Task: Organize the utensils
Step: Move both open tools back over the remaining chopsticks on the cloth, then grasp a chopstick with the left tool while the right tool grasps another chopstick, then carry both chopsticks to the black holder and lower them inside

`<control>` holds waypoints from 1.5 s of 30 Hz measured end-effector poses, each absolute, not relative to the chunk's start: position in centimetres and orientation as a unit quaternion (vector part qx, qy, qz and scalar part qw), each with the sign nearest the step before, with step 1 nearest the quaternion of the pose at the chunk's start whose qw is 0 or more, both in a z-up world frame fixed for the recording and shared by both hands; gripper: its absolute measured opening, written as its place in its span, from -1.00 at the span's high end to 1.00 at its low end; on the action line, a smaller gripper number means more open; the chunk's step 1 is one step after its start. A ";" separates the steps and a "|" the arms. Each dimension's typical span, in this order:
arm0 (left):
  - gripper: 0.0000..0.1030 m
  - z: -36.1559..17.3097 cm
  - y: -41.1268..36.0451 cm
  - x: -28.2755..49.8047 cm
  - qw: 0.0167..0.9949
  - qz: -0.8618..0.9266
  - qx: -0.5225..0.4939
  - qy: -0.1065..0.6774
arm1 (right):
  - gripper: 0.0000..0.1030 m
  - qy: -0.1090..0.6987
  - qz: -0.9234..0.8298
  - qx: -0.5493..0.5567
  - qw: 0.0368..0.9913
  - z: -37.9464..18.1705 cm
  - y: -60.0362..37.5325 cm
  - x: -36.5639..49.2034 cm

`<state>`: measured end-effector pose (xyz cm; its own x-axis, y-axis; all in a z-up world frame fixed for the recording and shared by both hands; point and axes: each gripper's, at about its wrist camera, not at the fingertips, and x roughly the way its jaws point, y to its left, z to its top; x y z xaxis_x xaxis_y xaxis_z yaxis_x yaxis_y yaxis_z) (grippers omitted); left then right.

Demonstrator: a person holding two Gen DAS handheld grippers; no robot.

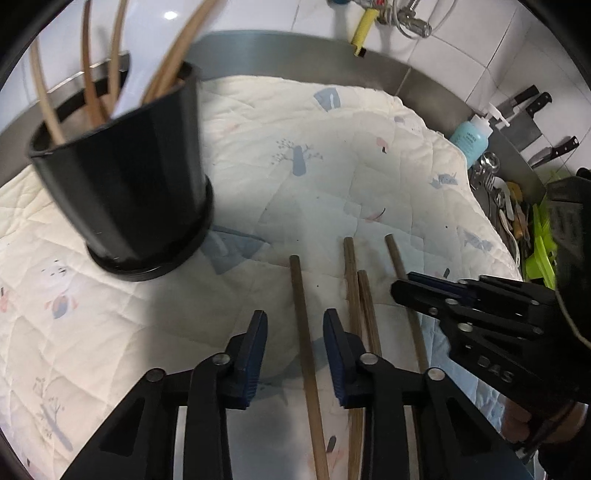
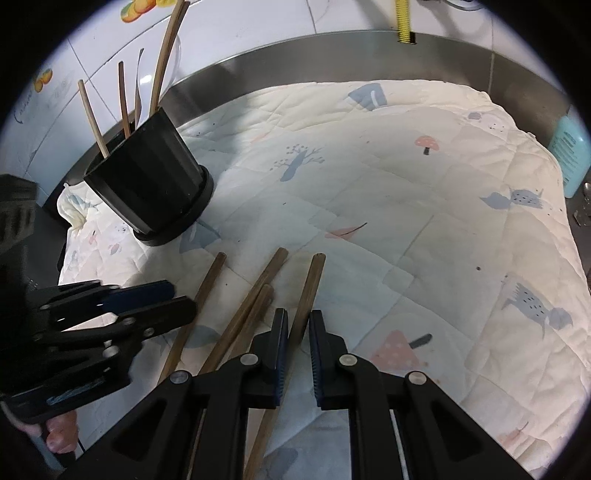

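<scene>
Several brown chopsticks lie side by side on a quilted cloth [image 1: 332, 155]. A black utensil holder [image 1: 122, 192] stands at the back left with several chopsticks in it; it also shows in the right wrist view [image 2: 147, 184]. My left gripper [image 1: 295, 321] is open, its fingers either side of the leftmost chopstick [image 1: 301, 314]. My right gripper [image 2: 297, 321] is open just over the rightmost chopstick [image 2: 310, 291], fingers close on both sides. Each gripper shows in the other's view: the right gripper [image 1: 413, 284] and the left gripper [image 2: 177, 299].
A steel counter rim [image 1: 295, 48] runs behind the cloth. A blue bottle [image 1: 472, 136], knives on a wall rack [image 1: 524, 107] and a drainer of cutlery [image 1: 506, 206] stand at the right. A yellow brush [image 1: 362, 31] hangs on the tiled wall.
</scene>
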<state>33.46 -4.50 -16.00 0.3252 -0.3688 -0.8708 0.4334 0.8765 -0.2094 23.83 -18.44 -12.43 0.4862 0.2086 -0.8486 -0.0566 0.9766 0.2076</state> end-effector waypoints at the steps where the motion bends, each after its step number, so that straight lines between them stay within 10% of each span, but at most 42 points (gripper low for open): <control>1: 0.43 -16.3 -4.8 33.7 0.812 -0.248 0.035 0.527 | 0.73 0.500 0.077 0.077 0.859 -12.3 -18.5 23.7; 21: 0.85 -16.2 -5.9 34.2 0.822 -0.246 0.050 0.511 | 0.75 0.452 0.090 0.091 0.883 -7.6 -20.1 21.0; 45: 0.87 1.5 4.5 26.1 0.926 -0.196 -0.035 0.321 | 0.81 0.385 0.147 0.077 0.908 -2.8 -19.5 18.8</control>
<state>26.07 4.54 1.47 0.7170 -0.3856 -0.5807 0.3400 0.9207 -0.1914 18.77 -19.50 -2.82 0.6609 0.3261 -0.6759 -0.2075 0.9450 0.2530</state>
